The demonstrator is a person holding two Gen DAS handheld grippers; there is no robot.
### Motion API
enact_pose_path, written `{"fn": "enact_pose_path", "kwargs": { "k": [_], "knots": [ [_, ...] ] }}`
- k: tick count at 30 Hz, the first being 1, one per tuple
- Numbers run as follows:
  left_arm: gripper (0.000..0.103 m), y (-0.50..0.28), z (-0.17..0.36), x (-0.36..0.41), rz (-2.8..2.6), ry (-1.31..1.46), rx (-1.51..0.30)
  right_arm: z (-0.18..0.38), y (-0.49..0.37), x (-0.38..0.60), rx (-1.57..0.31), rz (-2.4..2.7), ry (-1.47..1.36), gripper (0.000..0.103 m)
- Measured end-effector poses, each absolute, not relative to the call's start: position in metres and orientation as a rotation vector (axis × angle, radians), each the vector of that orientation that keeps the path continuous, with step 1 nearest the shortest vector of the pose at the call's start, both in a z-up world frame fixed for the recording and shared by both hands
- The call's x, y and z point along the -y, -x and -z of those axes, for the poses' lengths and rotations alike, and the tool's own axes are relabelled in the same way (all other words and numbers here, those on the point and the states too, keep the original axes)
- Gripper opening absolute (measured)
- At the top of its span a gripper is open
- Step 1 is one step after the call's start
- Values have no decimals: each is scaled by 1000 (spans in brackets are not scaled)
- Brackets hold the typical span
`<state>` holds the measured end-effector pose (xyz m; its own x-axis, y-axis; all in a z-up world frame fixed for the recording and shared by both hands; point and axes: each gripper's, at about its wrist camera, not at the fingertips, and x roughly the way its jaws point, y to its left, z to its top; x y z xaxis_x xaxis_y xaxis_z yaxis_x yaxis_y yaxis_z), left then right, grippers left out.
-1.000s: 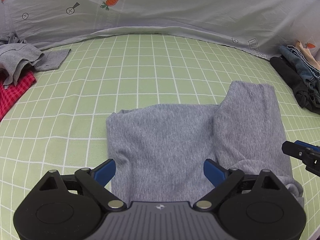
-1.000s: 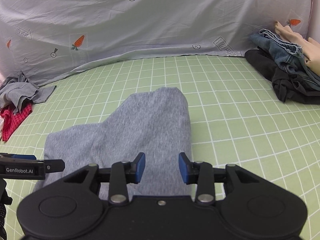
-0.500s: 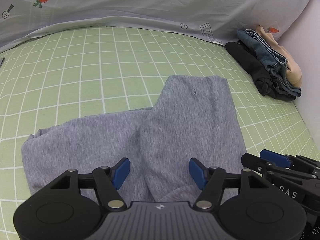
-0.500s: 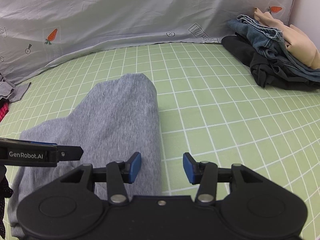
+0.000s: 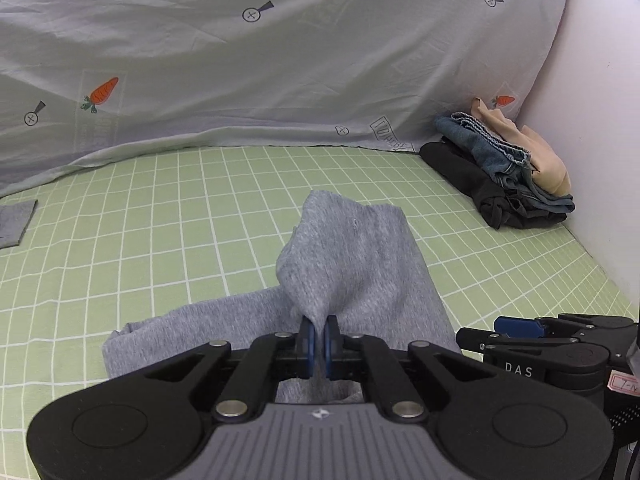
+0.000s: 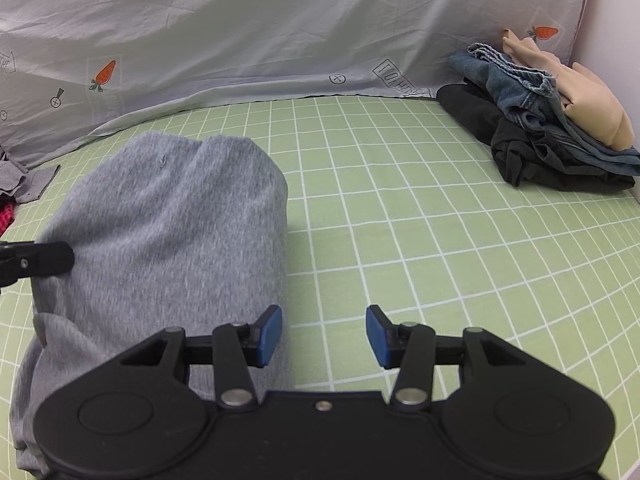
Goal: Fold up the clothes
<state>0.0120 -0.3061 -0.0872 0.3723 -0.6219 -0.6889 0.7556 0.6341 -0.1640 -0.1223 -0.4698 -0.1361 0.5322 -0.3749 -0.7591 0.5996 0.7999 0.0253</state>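
Left tool (image 5: 319,340): blue pads pressed together, pinching a raised fold of the grey garment (image 5: 352,264) at its near edge.
Right tool (image 6: 324,334): pads spread wide apart, gripping nothing; its left pad is just beside the garment's right edge, its right pad over bare sheet.
Grey garment: lies on the green checked bed sheet (image 6: 420,208), left of centre in the right wrist view, a long part running far and a flatter part spreading left.
Folded pile (image 6: 560,128): far right against the wall; black cloth at the bottom, blue denim above, a beige piece on top.
Loose clothes (image 6: 24,184): far left edge, grey with a bit of red.
Carrot-print sheet (image 5: 260,60): hangs behind the bed.
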Motion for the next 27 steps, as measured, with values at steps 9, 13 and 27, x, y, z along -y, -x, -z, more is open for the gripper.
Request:
{"fn": "enact_pose_path", "kwargs": {
  "k": [9, 13, 27],
  "knots": [
    [6, -35, 99, 238, 712, 11, -926, 140, 106, 445, -858, 472, -211, 52],
    [15, -47, 112, 210, 646, 100, -1003, 140, 104, 440, -860, 456, -186, 54],
    [33, -43, 141, 198, 613, 84, -1164, 139, 105, 438, -865, 457, -176, 58]
  ]
}}
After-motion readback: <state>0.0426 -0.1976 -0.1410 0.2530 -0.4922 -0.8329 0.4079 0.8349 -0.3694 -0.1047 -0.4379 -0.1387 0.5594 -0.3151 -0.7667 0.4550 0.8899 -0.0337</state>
